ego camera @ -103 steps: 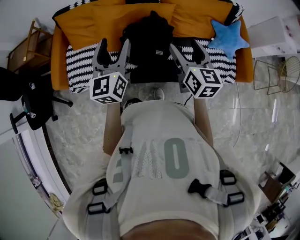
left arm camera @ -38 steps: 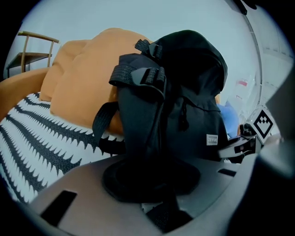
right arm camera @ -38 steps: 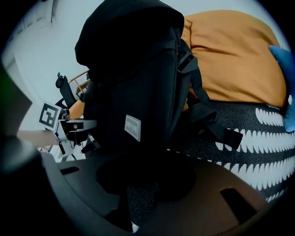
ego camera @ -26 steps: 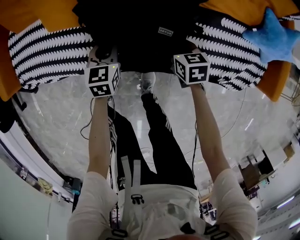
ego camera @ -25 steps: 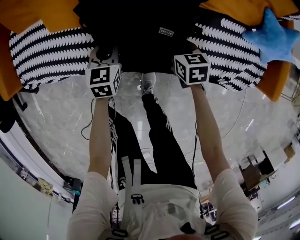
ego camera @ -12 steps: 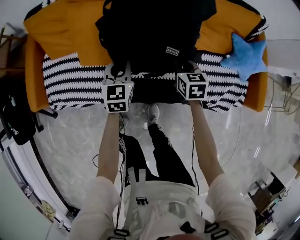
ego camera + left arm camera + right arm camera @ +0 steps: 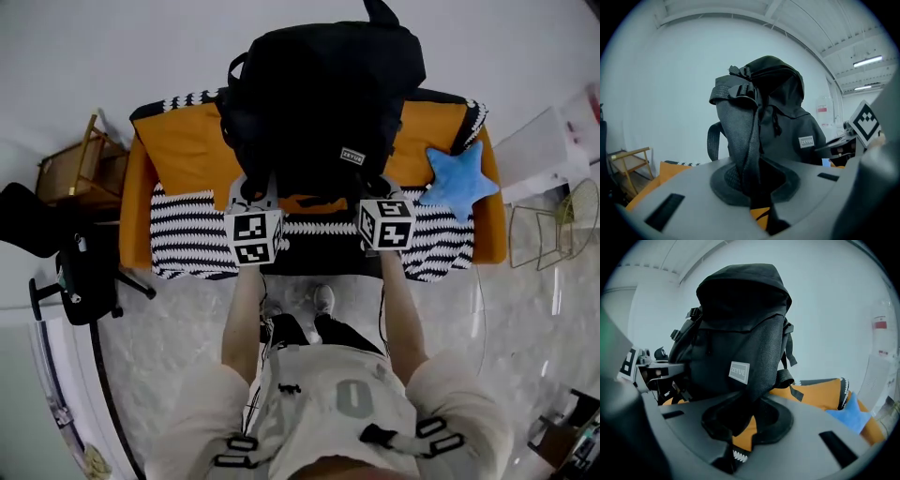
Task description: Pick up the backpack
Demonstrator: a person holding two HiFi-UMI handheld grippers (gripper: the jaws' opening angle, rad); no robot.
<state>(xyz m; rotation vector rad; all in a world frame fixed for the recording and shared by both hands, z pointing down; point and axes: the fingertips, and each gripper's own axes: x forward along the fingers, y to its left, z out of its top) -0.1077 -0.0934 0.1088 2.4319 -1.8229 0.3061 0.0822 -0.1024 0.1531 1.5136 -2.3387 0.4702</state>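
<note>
Left tool [image 7: 251,186] and right tool [image 7: 375,184] of mine both pinch the black backpack [image 7: 323,94] tight. It hangs right in front of them, above the sofa [image 7: 178,150]. I should lift evenly so it won't tip.

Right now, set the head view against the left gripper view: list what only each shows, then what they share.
Only the head view: the person's shirt and the marble floor. Only the left gripper view: the left gripper with its jaws shut on the backpack at its grey shoulder strap, plus the ceiling lights. Both: the black backpack held up above the orange sofa, the wooden chair and the right gripper.
</note>
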